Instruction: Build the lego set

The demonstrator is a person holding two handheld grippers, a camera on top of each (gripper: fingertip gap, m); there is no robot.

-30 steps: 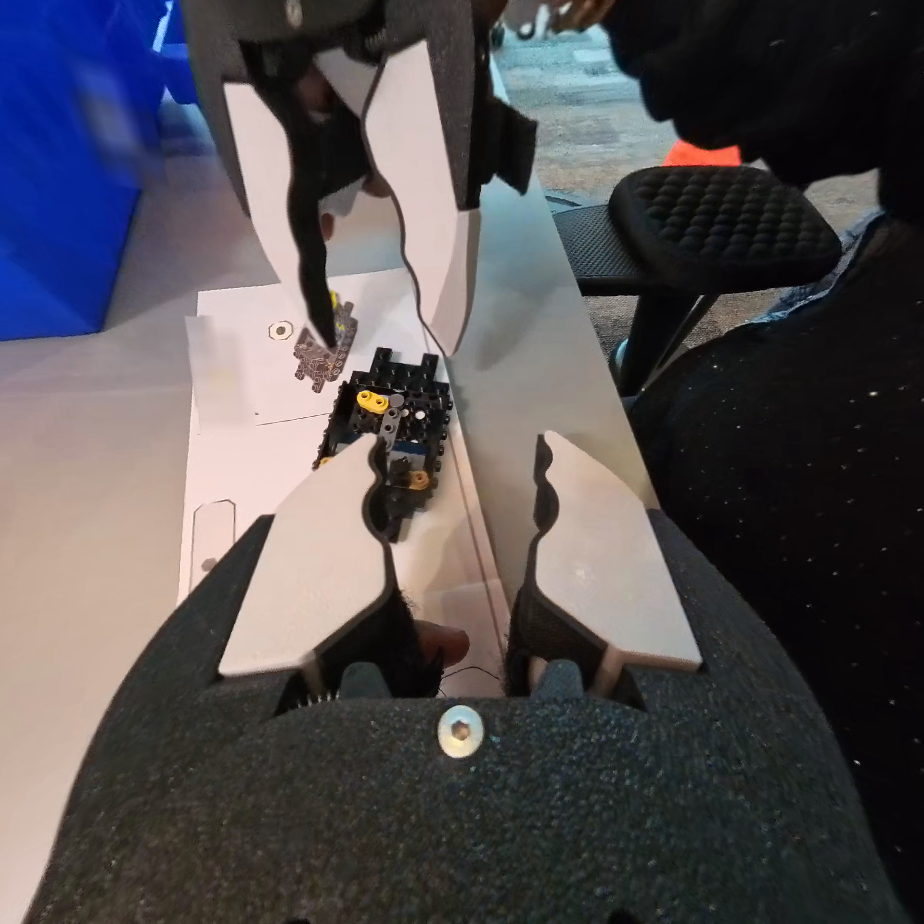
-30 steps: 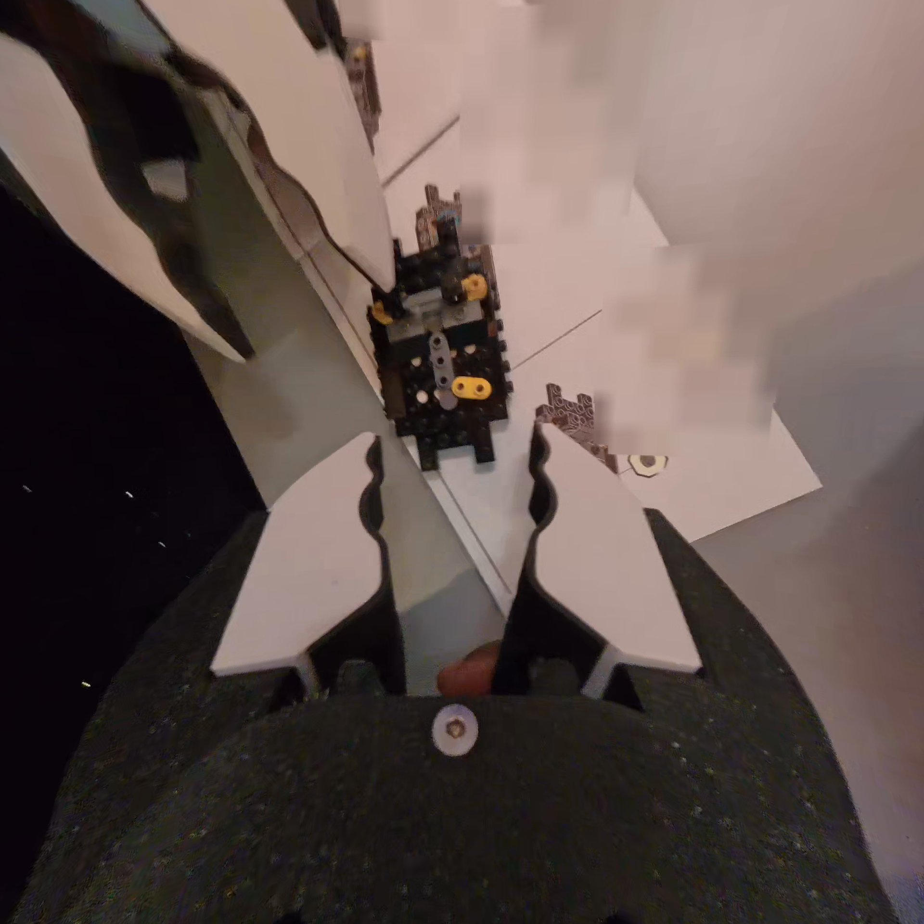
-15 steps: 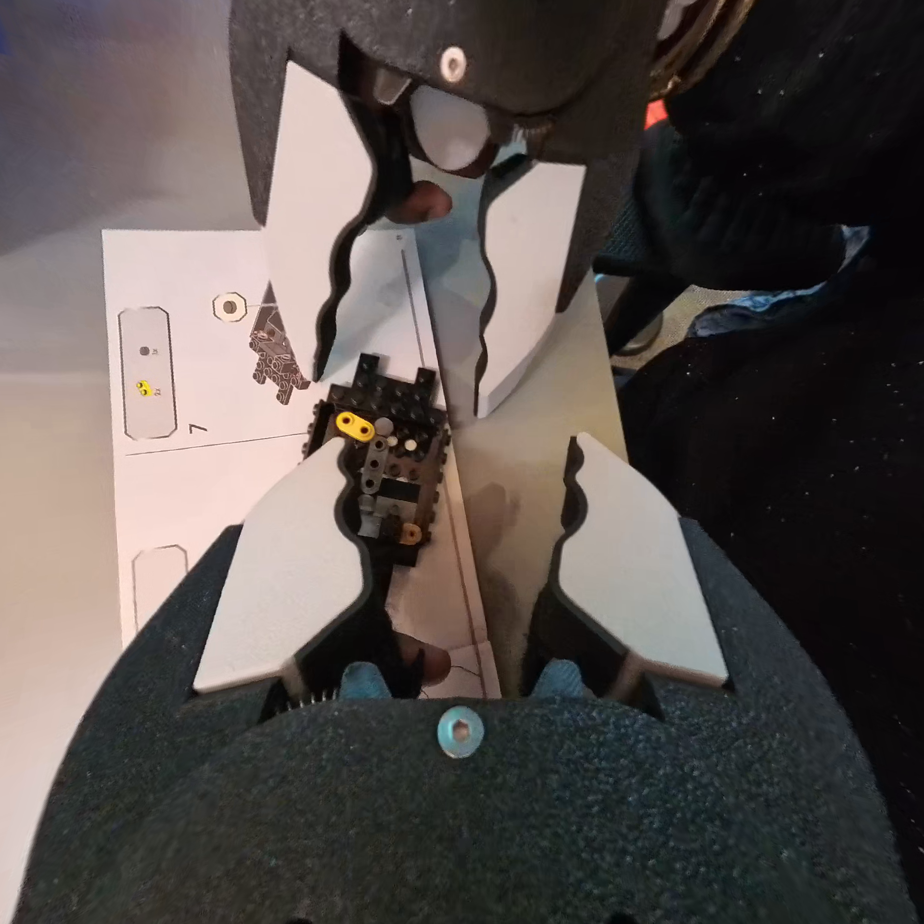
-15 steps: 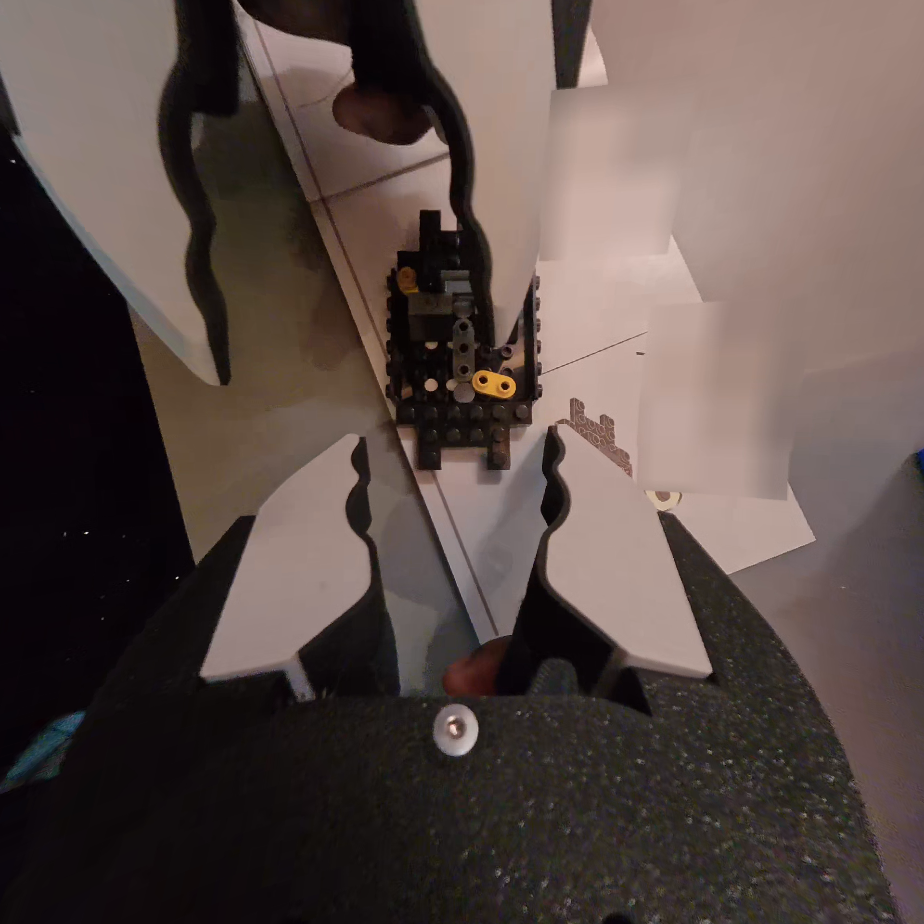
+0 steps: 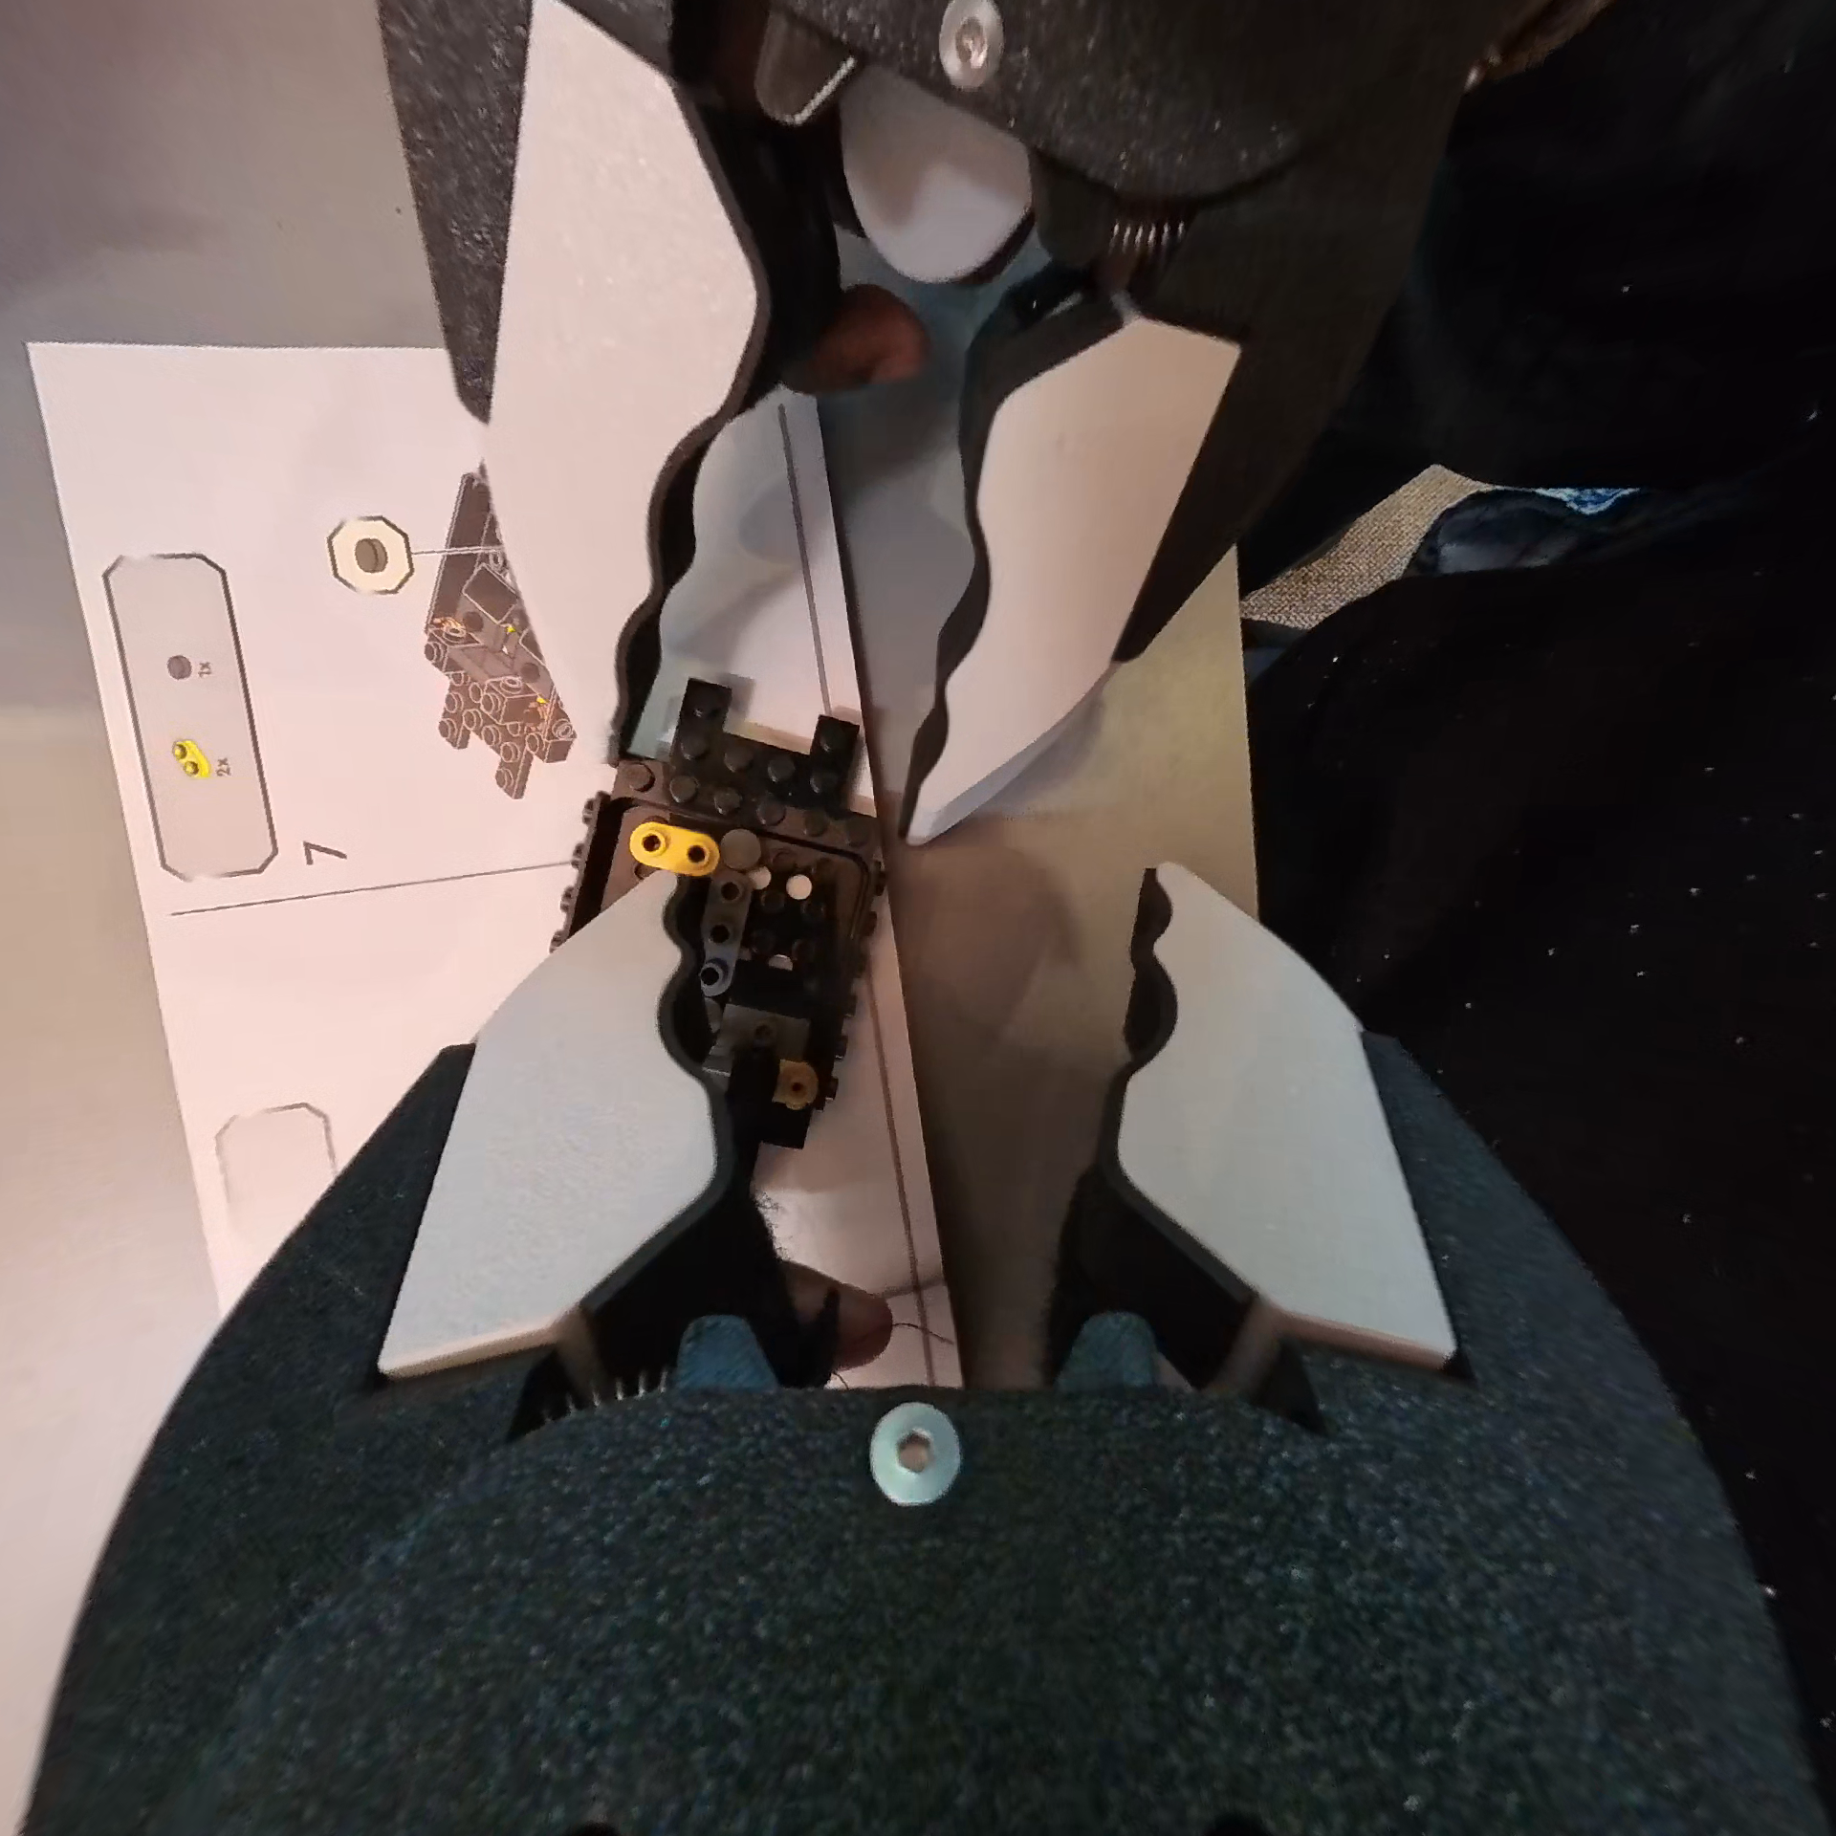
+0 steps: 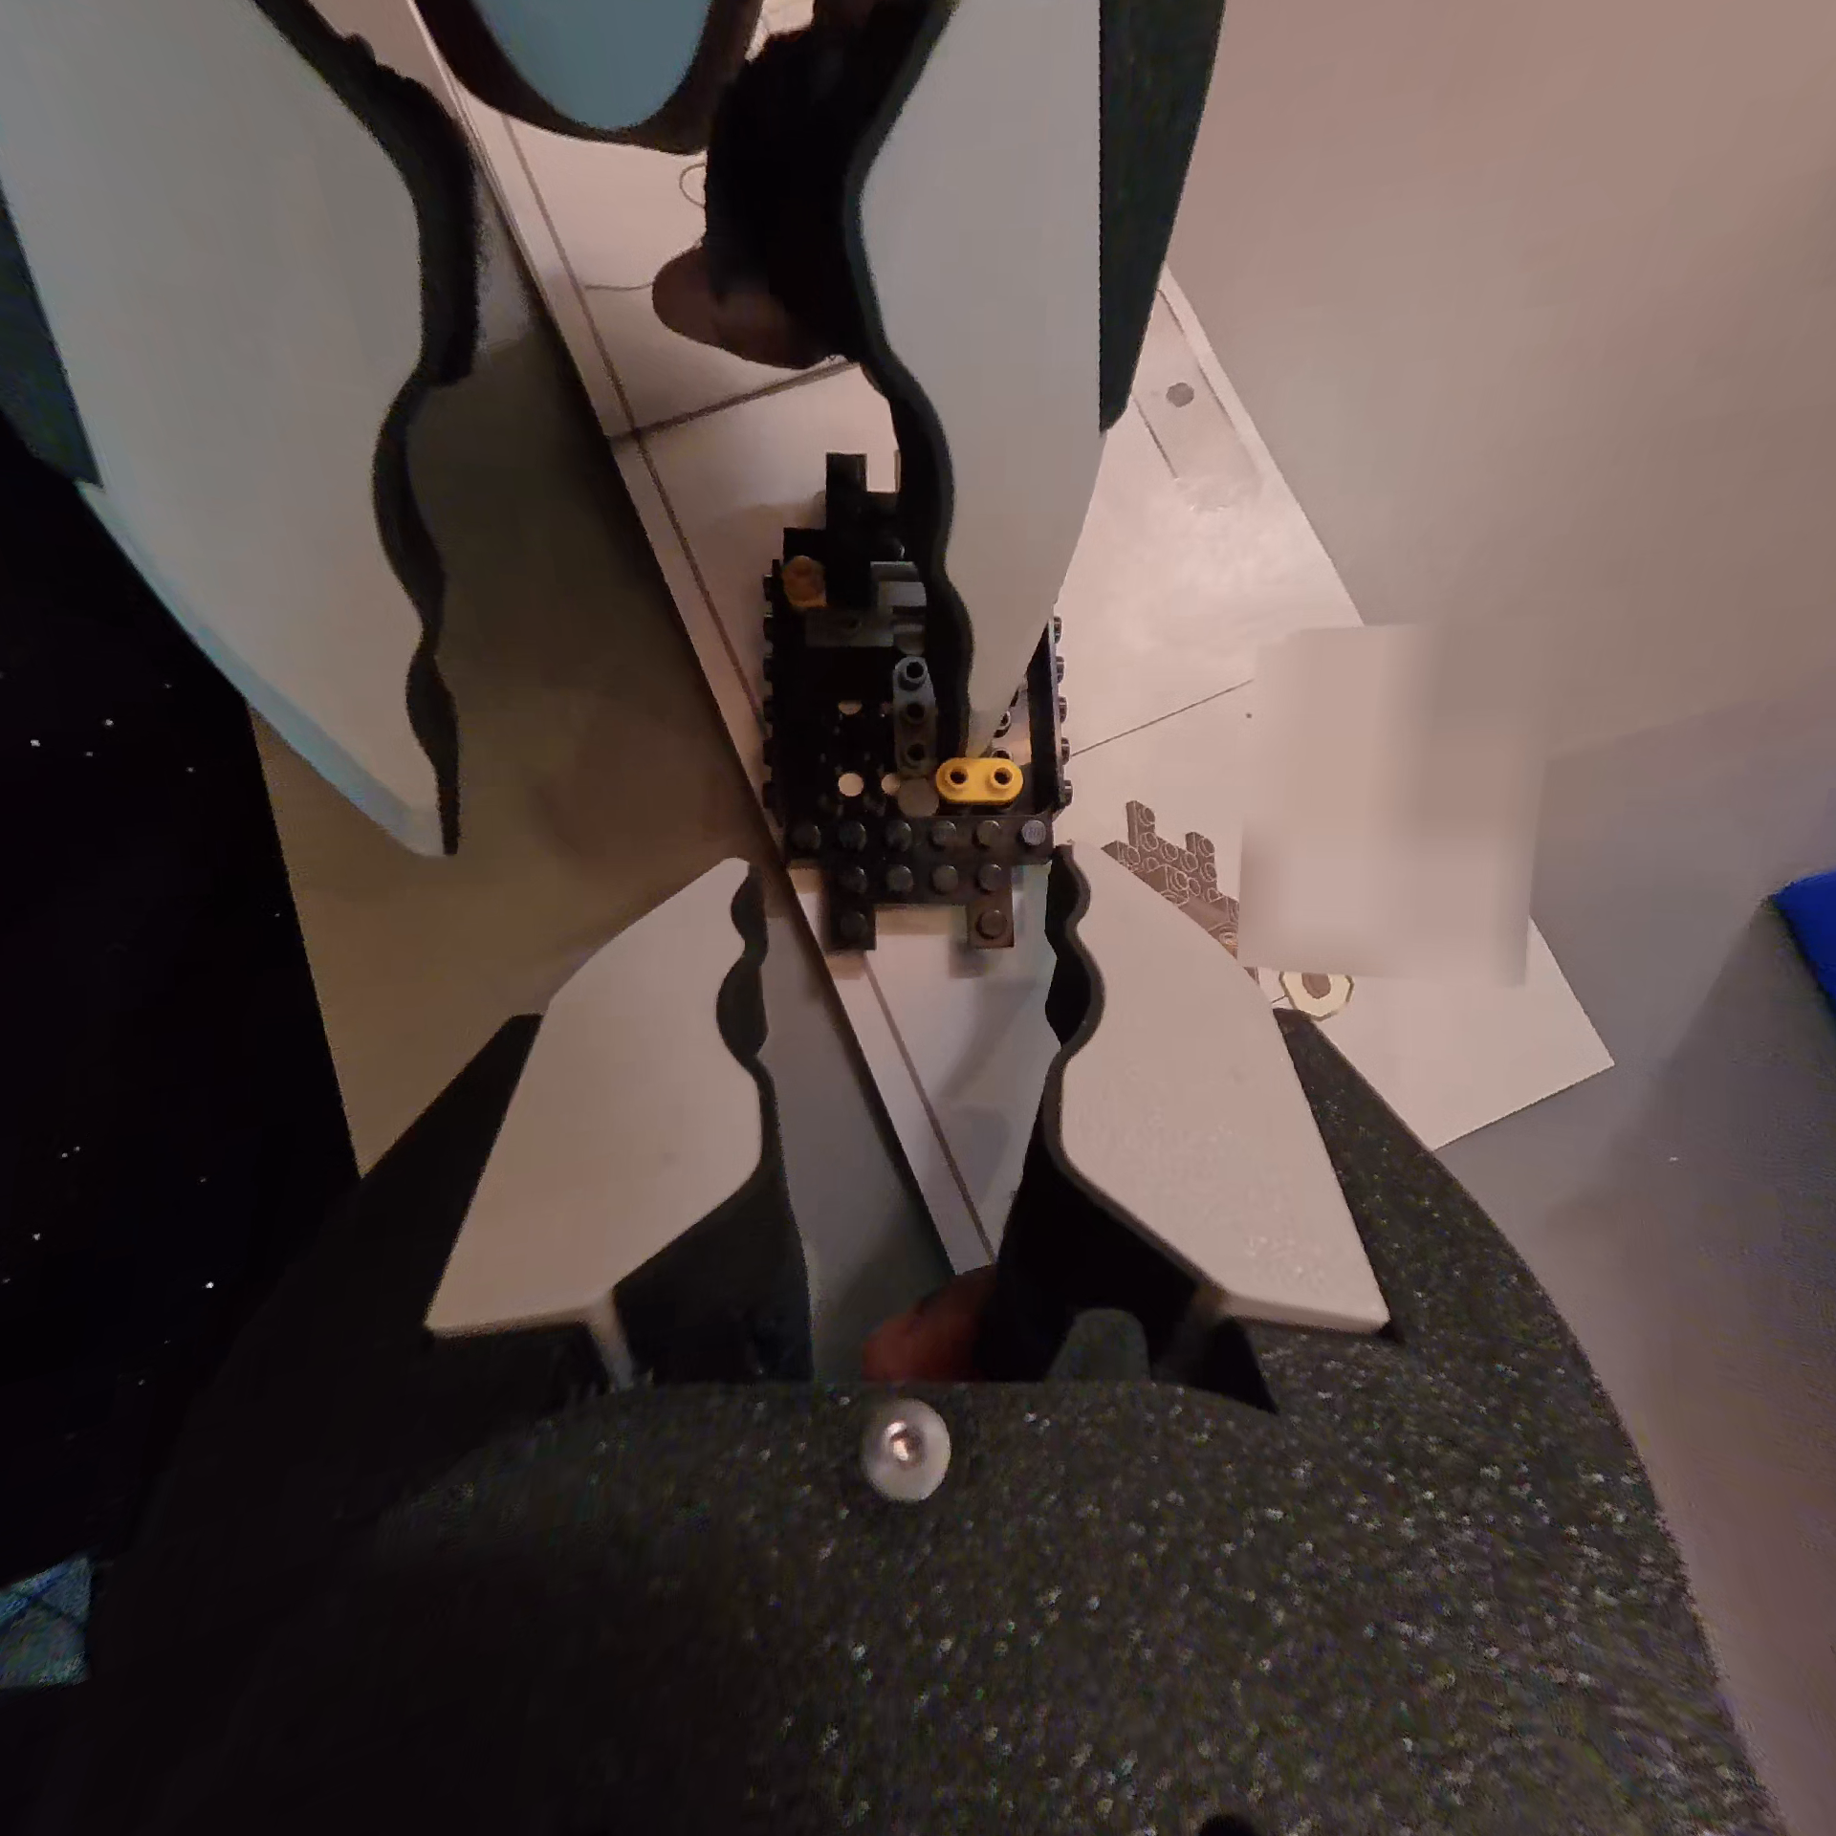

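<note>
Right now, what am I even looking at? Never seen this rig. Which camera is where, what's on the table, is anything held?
No robot here: a person holds two hand-held two-finger tools, each with a camera looking forward along its grey fingers. The left wrist view shows the left tool at the bottom and the other tool coming in from the top. The right wrist view shows the right tool the same way, facing back. Between them, a small black brick-built Lego model with yellow and grey pieces sits on a white printed instruction sheet near the edge of a pale table. Both tools are open; neither holds anything.
</note>
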